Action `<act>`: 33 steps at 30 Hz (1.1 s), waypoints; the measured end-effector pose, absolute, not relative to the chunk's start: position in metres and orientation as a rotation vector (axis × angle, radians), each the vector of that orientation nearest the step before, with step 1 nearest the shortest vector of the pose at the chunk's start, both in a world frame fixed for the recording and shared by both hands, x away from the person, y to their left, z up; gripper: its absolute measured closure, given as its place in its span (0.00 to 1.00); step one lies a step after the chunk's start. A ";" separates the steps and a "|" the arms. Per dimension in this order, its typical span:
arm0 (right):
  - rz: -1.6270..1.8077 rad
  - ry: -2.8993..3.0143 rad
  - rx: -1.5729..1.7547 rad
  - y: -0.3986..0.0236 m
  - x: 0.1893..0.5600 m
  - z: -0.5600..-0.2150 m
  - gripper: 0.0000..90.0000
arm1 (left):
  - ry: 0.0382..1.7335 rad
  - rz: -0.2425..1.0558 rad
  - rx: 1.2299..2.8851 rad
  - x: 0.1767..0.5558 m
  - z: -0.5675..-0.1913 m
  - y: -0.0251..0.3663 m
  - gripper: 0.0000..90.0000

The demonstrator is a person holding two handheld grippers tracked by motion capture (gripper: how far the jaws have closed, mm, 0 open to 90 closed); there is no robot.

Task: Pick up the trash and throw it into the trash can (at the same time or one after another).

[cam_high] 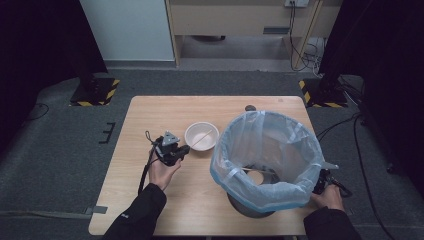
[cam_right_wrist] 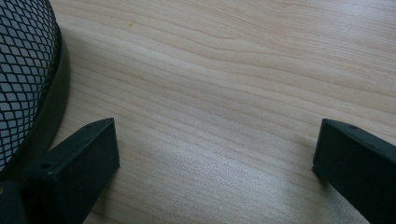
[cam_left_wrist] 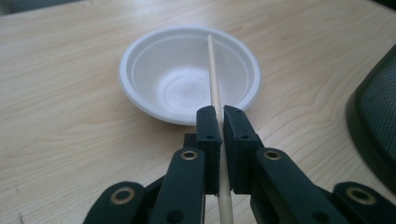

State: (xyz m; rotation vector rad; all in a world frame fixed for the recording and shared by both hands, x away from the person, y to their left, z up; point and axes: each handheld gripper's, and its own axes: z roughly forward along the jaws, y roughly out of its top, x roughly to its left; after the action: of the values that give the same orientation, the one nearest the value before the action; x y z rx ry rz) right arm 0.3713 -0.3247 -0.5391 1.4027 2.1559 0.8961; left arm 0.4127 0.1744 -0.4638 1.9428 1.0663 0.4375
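The white bowl point(cam_high: 201, 136) on the wooden table point(cam_high: 150, 112) is taken as the landmark. Just left of the bowl, the left gripper point(cam_high: 184, 149) is held by the person's left hand point(cam_high: 161, 172), its tips beside the bowl's near-left rim. A thin wooden stick point(cam_left_wrist: 215, 100) is pinched between its jaws, which are pressed together on it; from the jaws the stick is seen to run out over the bowl, its far end above the far rim. To the right of the bowl, close beside it, a black mesh bin point(cam_right_wrist: 25, 70) lined with a pale blue bag point(cam_high: 267, 150) is seen. Farther right of the bowl, past the bin, the right gripper point(cam_right_wrist: 215, 149) is held low over bare table, its jaws spread wide with nothing between them.
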 end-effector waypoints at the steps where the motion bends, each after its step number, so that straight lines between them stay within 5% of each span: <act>1: 0.896 2.156 1.403 -0.325 0.371 -0.539 0.01 | 1.060 0.440 1.928 0.412 -0.460 0.176 0.95; 33: 0.896 2.157 1.402 -0.325 0.371 -0.539 0.01 | 0.797 0.533 1.392 0.361 -0.328 0.231 0.95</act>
State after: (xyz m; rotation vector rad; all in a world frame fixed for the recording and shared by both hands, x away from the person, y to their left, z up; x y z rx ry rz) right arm 0.3712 -0.3247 -0.5391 1.4017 2.1569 0.8962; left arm 0.3611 0.2307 -0.3278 1.3915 0.7966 0.5330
